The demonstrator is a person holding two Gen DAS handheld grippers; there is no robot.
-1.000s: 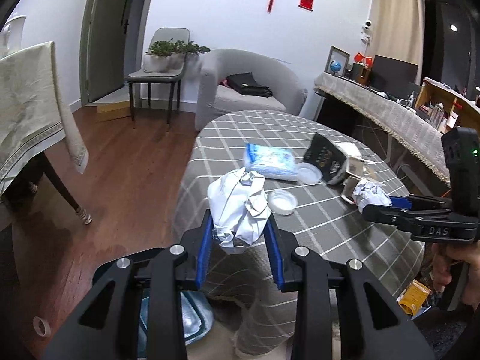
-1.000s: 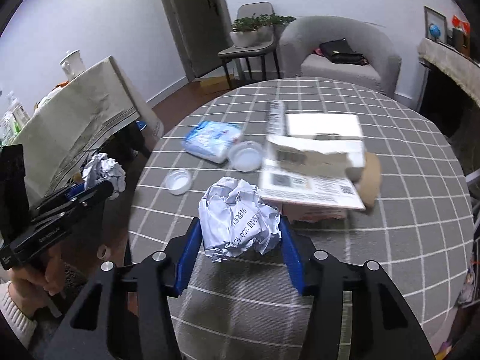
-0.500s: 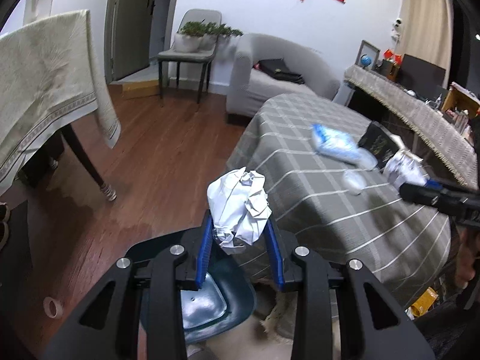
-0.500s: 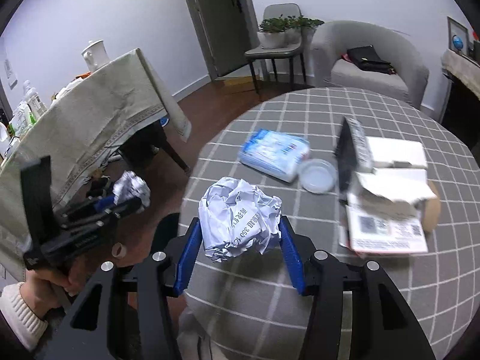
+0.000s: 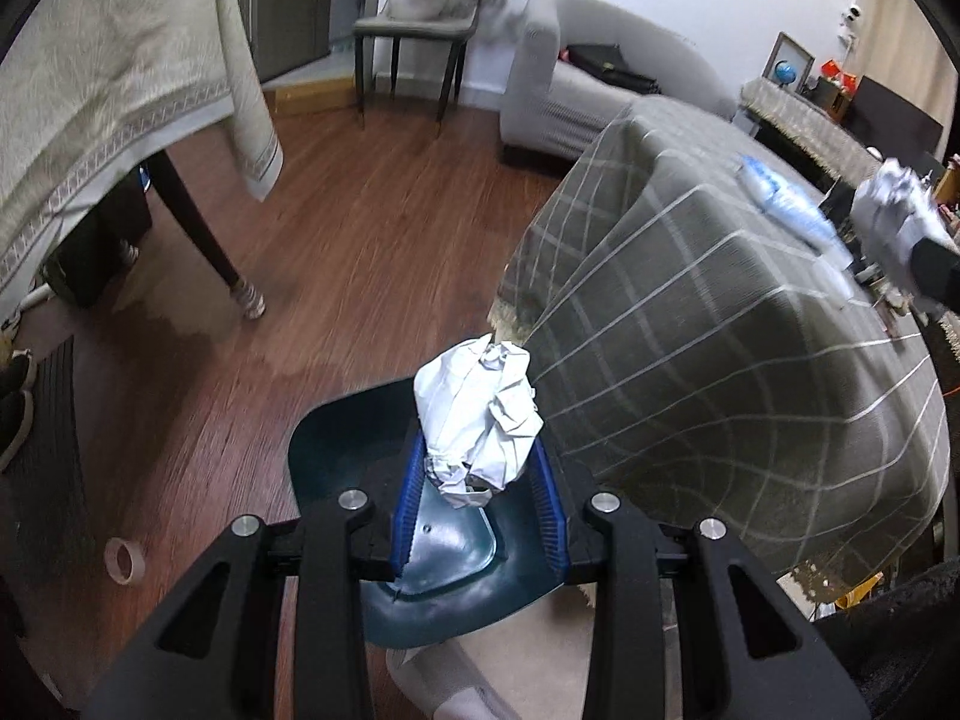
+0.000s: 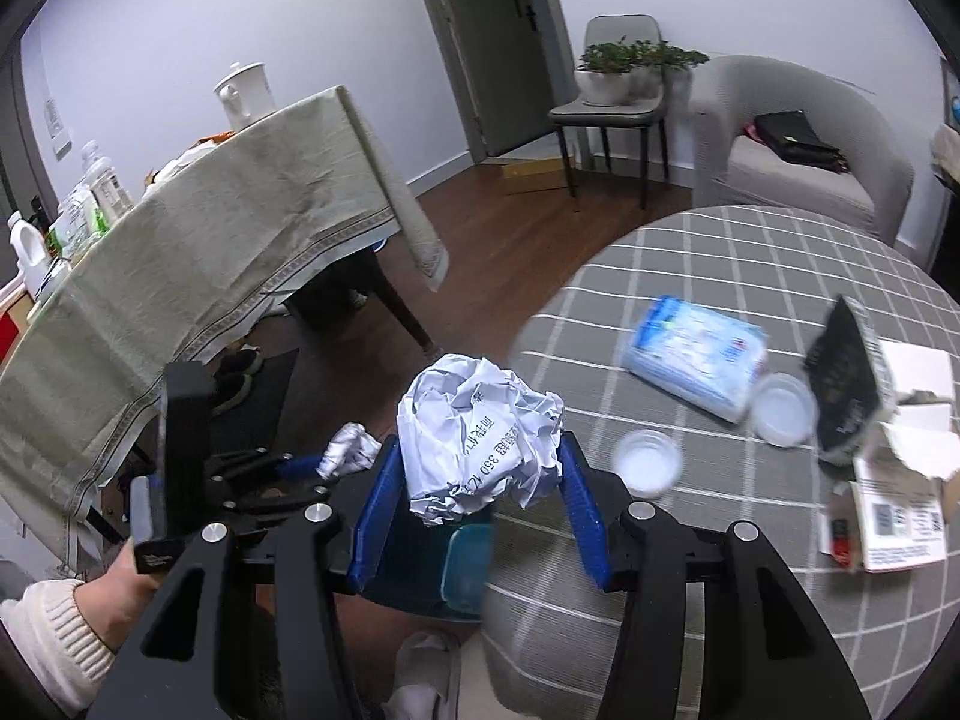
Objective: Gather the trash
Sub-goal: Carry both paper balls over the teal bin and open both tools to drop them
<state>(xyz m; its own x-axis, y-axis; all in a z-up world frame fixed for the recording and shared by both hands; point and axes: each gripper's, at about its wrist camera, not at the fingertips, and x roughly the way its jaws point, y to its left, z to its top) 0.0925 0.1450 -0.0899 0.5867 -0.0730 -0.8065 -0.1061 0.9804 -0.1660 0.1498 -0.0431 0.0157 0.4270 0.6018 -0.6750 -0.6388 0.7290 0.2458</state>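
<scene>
Trash is mid-transfer: each gripper (image 5: 478, 489) (image 6: 478, 501) clamps a paper wad (image 5: 478, 420) (image 6: 477, 441) above the floor bin (image 5: 336, 450), neither dropped. A packet (image 6: 696, 357) and lids (image 6: 648, 461) remain on the worktop (image 6: 720, 252), right.

Round table (image 6: 690, 300), grey checked cloth – tissue pack (image 6: 699, 363), two plastic lids (image 6: 648, 461), torn boxes (image 6: 900, 480); wood floor (image 5: 360, 252) – teal bin (image 5: 336, 450), tape roll (image 5: 125, 561).

White crumpled paper ball (image 5: 480, 414) between blue pads (image 5: 408, 480); dark teal bin (image 5: 336, 456) on red-brown wood floor (image 5: 360, 252). Grey tablecloth (image 6: 720, 252) with white grid; near its far edge, light-blue packet (image 6: 696, 360). Beige bordered cloth (image 6: 240, 228).
</scene>
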